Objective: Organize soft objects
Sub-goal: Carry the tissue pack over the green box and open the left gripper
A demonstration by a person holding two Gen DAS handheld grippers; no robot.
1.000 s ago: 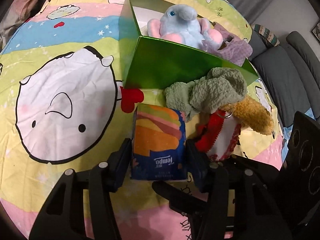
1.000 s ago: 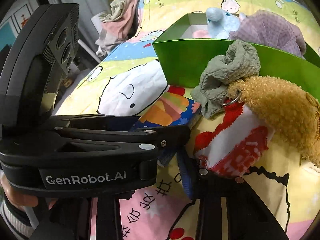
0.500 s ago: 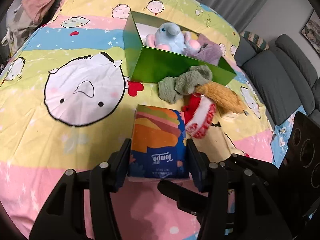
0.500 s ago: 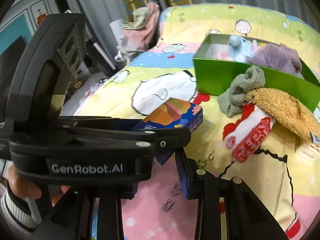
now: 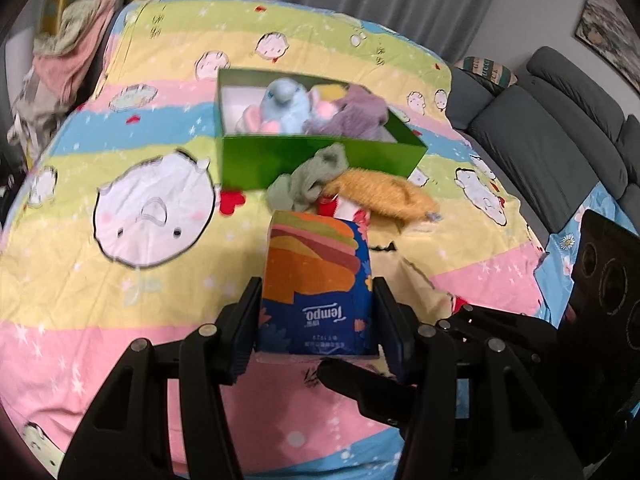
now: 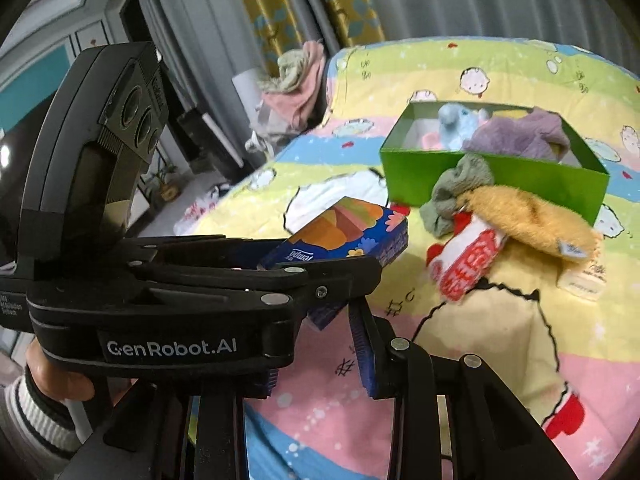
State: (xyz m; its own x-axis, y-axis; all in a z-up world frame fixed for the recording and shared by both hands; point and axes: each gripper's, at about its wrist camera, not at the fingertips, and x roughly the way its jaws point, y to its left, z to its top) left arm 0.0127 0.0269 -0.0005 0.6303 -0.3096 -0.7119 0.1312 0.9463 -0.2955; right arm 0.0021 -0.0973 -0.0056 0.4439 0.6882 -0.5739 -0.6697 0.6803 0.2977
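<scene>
Two black fingers of the left gripper [image 5: 316,320] are pressing against the sides of a blue tissue pack [image 5: 318,286], holding it lifted above the bedspread [image 5: 80,248]. From the right wrist view, the same pack [image 6: 352,232] is sitting tilted in the left tool, to the left of the right gripper [image 6: 320,360], whose jaws are standing apart with nothing between them.

Beyond the pack, a green sock [image 5: 310,180], a yellow plush toy [image 5: 380,198] and a red and white pouch [image 6: 468,264] are lying together on the bedspread, the sock resting against the front wall of a green box [image 5: 280,160]. Inside the box, a blue plush toy [image 5: 284,108] and a purple cloth [image 5: 352,116] are lying side by side.

Off the far left corner of the bed, pink and green clothes [image 5: 68,52] are piled up. A grey sofa [image 5: 560,140] is standing to the right.
</scene>
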